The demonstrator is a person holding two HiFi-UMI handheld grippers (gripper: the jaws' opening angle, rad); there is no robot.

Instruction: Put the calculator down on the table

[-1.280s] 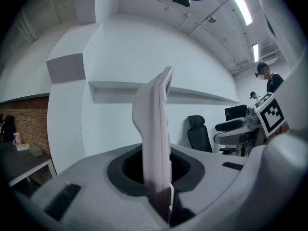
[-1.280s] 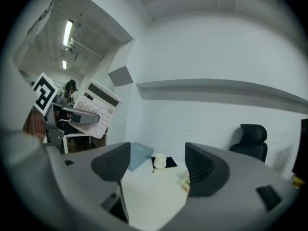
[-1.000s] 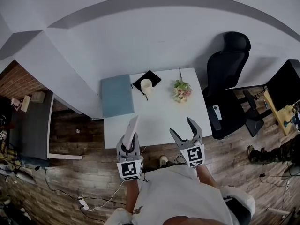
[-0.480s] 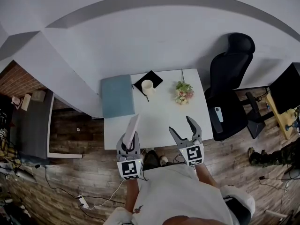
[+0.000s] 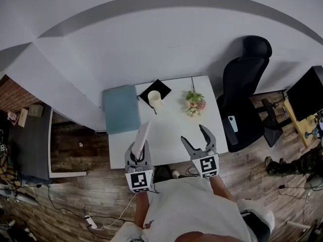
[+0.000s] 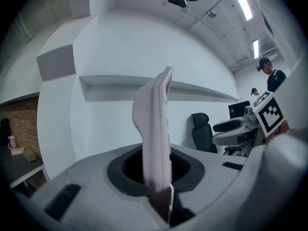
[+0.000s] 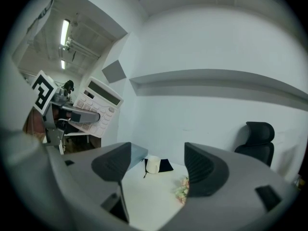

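A white calculator stands on edge, pinched between the jaws of my left gripper, which is shut on it just over the near edge of the white table. In the left gripper view the calculator rises edge-on between the jaws. From the right gripper view its keypad shows at the left. My right gripper hangs open and empty above the table's near right edge, apart from everything.
On the table lie a blue-grey pad at the left, a cream mug on a black cloth at the back, and a small bouquet at the right. A black office chair stands right of the table.
Both grippers have edged forward towards the table, the calculator still held in the left one. The view has shifted slightly, so the table sits a little further left.
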